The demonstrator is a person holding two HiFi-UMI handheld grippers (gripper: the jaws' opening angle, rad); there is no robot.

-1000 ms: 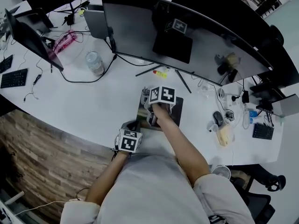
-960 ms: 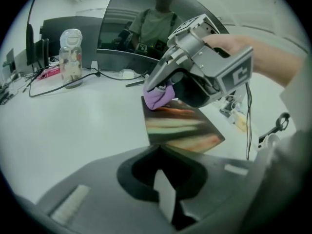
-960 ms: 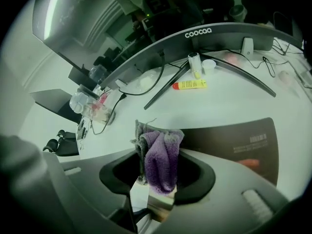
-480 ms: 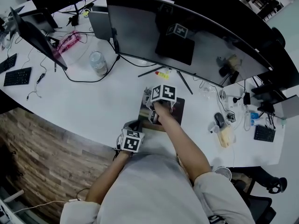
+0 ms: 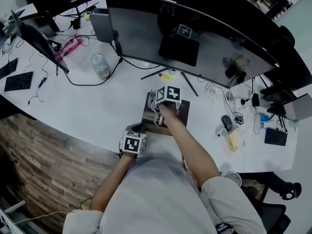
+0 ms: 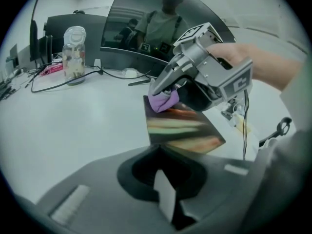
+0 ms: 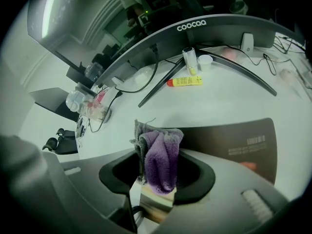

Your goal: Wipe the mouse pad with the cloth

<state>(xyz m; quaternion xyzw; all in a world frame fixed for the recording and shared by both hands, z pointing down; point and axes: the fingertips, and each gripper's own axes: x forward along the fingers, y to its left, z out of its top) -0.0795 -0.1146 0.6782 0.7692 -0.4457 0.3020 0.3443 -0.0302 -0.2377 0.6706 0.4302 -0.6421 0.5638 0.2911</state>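
A dark mouse pad [image 5: 171,115] with a colourful print [image 6: 187,130] lies on the white desk [image 5: 97,111] in front of the curved monitor [image 5: 195,38]. My right gripper [image 7: 158,179] is shut on a purple and grey cloth [image 7: 161,160]. It holds the cloth [image 6: 163,101] down on the pad's far left corner, and the left gripper view shows that gripper [image 6: 204,77] from the side. My left gripper [image 6: 165,194] sits at the pad's near left corner with its fingers together and nothing visible between them. Whether it touches the pad I cannot tell.
The monitor's stand legs [image 7: 214,67] spread behind the pad, with a yellow tube [image 7: 185,81] between them. A clear jar [image 5: 99,65] and cables lie to the left. A mouse [image 5: 226,122] and small items sit to the right. The desk's front edge [image 5: 73,135] is close by.
My right gripper has shifted slightly toward the pad's far left with the cloth. My left gripper has stayed at the pad's near corner.
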